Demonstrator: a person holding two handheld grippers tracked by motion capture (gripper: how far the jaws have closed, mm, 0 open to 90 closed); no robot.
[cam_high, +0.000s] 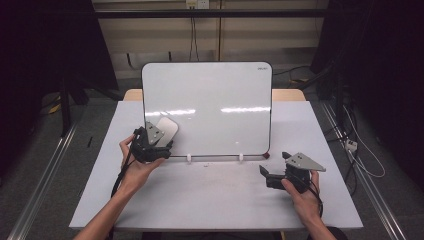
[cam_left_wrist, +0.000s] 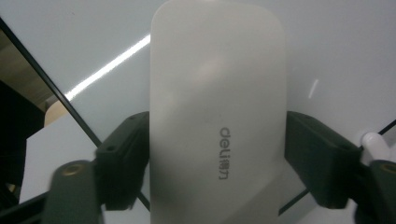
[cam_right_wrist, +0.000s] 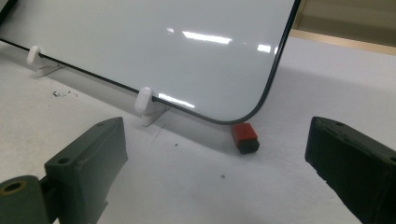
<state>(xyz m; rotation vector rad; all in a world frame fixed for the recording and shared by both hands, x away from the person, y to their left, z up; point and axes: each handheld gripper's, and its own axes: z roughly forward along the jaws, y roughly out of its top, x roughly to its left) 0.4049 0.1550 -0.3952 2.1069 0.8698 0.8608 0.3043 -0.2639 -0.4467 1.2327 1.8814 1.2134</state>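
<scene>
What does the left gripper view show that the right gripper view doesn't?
Left gripper view: a white eraser printed "deli", lying between the left claw's jaws. Whether the pads press on it can't be told.

Right gripper view: a small red-and-black block on the table by the board's lower corner, ahead of the right claw, whose jaws stand wide apart with nothing between them.

Both: the whiteboard with its black rim and light streaks, and a white foot clip on its bottom edge.
</scene>
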